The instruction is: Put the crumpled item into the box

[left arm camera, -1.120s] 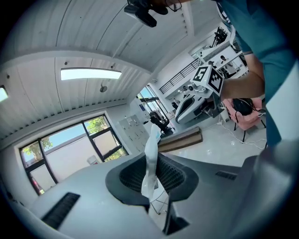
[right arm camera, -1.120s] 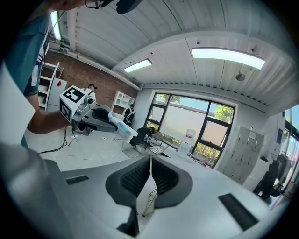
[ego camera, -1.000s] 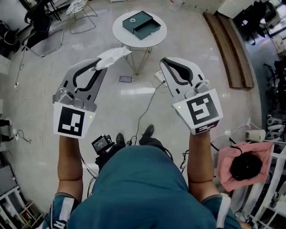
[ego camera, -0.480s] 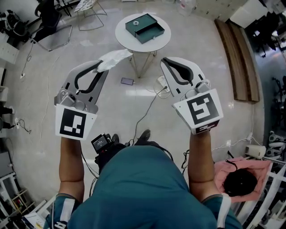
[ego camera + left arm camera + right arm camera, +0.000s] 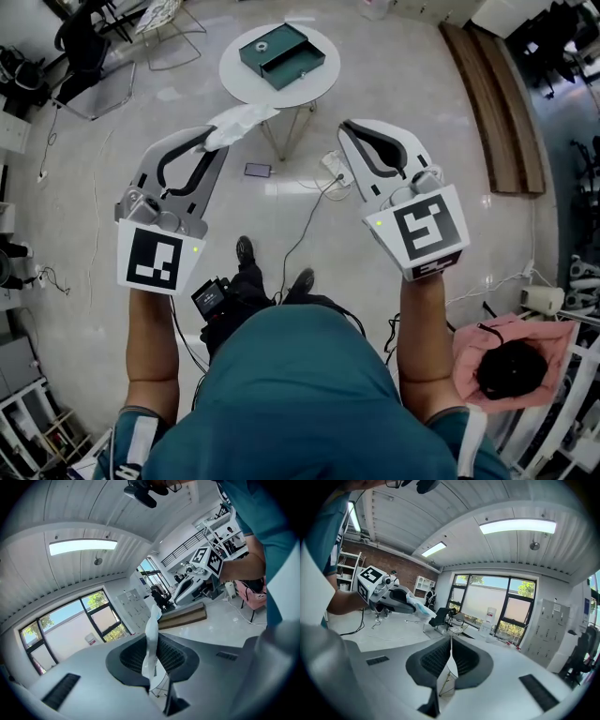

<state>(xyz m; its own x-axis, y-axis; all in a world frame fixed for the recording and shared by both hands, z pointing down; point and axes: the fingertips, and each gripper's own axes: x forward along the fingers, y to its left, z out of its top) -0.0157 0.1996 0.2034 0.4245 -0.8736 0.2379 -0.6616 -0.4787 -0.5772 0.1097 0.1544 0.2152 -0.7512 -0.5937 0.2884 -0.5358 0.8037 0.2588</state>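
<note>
Left claw [image 5: 212, 138] is pinched narrow on the crumpled white item [image 5: 242, 119]. In the left gripper view the item stands as a thin twisted strip between the pads, with its loose end poking out past the tips. Right claw [image 5: 348, 130] has its jaws pressed together with nothing in them.

Both claws are held out in front of us over the floor, well apart from each other. The item is up in the air in the left claw, not yet over the box. The dark green box [image 5: 273, 53] sits on the round white surface [image 5: 236, 73] ahead of us with its drawer pulled out, well clear of both claws.

Handling, as we judge it: the item looks very light, soft and floppy. It could be thin paper or film, and we cannot tell which. It will not break, but it could slip or flutter out if the pinch eases, and the free end may drag or catch on the box edge. The present hold is near one end. A pinch across the bunched middle would be safer, since the flat loose tail gives the pads little to bite.
</note>
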